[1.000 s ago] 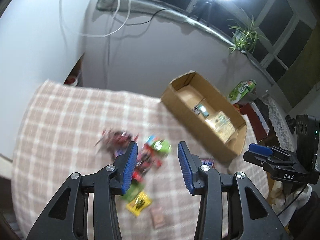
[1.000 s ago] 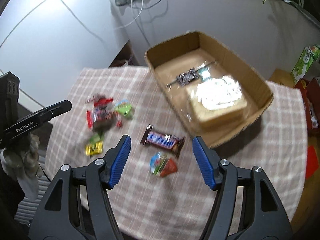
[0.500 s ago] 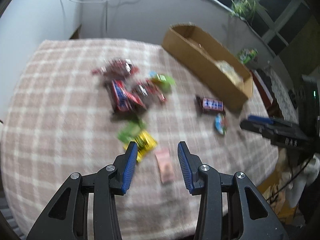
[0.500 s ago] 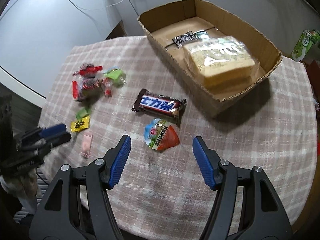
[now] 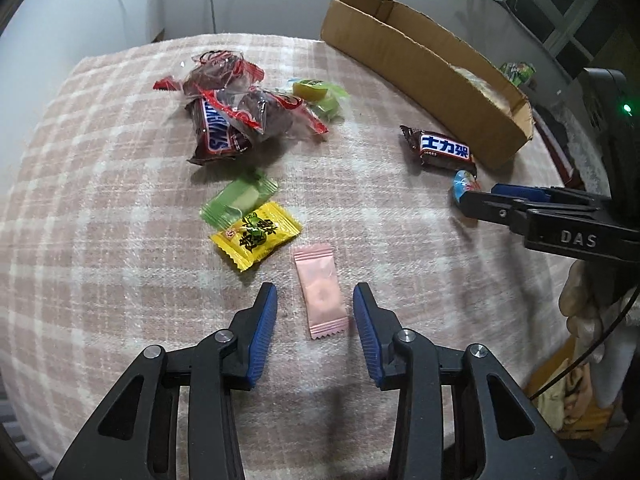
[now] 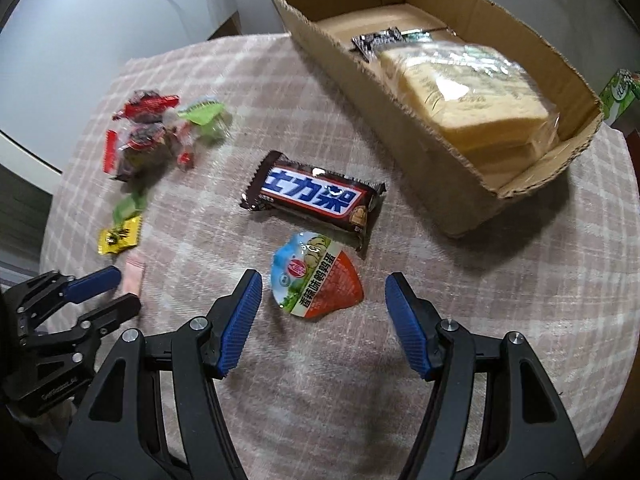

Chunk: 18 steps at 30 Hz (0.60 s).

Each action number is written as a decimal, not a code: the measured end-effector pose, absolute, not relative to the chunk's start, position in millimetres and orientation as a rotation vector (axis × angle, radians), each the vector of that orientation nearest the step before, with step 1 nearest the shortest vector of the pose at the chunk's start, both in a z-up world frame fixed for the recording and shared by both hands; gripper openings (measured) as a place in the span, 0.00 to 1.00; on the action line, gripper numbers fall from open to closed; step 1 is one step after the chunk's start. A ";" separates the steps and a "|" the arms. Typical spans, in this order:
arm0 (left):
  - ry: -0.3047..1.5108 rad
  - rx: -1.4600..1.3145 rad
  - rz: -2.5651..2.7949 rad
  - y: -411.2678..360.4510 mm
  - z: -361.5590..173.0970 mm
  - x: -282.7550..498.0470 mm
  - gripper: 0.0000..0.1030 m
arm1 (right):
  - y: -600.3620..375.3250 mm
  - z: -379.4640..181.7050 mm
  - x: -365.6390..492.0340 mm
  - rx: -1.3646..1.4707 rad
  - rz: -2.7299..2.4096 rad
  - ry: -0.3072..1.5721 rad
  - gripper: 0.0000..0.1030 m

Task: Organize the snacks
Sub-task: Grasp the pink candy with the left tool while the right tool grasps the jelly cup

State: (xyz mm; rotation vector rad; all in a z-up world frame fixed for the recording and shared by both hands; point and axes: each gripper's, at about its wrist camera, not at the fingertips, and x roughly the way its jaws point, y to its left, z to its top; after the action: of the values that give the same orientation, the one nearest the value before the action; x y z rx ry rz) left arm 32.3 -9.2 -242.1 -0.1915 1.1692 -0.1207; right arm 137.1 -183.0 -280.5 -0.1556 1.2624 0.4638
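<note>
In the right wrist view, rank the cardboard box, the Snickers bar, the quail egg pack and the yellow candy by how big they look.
1. cardboard box
2. Snickers bar
3. quail egg pack, nearer the camera, so unsure against the bar
4. yellow candy

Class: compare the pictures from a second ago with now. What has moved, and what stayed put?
Both open grippers came down toward the table: the left gripper now straddles the pink candy packet, the right gripper the quail egg pack. Nothing grasped. Snacks and cardboard box stayed put.
</note>
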 end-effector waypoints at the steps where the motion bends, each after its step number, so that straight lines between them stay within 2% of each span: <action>1: 1.166 -0.185 -0.117 -10.0 -242.0 31.9 0.34 | -181.4 -281.4 137.1 -0.161 0.460 1.262 0.65; 5: 1.159 -0.147 -0.099 -13.0 -241.2 28.8 0.26 | -174.0 -282.4 136.2 -0.197 0.450 1.249 0.63; 8: 1.149 -0.117 -0.091 -16.0 -243.9 28.1 0.20 | -169.5 -282.2 135.1 -0.222 0.448 1.240 0.48; 10: 1.138 -0.088 -0.093 -19.2 -243.5 28.6 0.15 | -168.6 -282.2 135.4 -0.228 0.450 1.242 0.46; 15: 1.129 -0.132 -0.101 -12.3 -243.4 33.1 0.14 | -170.5 -281.4 136.1 -0.217 0.455 1.243 0.37; 18: 1.124 -0.184 -0.111 -4.0 -241.2 32.6 0.11 | -174.8 -280.0 135.1 -0.195 0.460 1.249 0.35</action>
State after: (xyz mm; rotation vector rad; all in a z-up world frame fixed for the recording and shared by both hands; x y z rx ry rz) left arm 32.6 -4.0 -241.2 -0.1839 1.1244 -0.1107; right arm 135.1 -174.8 -280.0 -0.1950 1.2492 0.4596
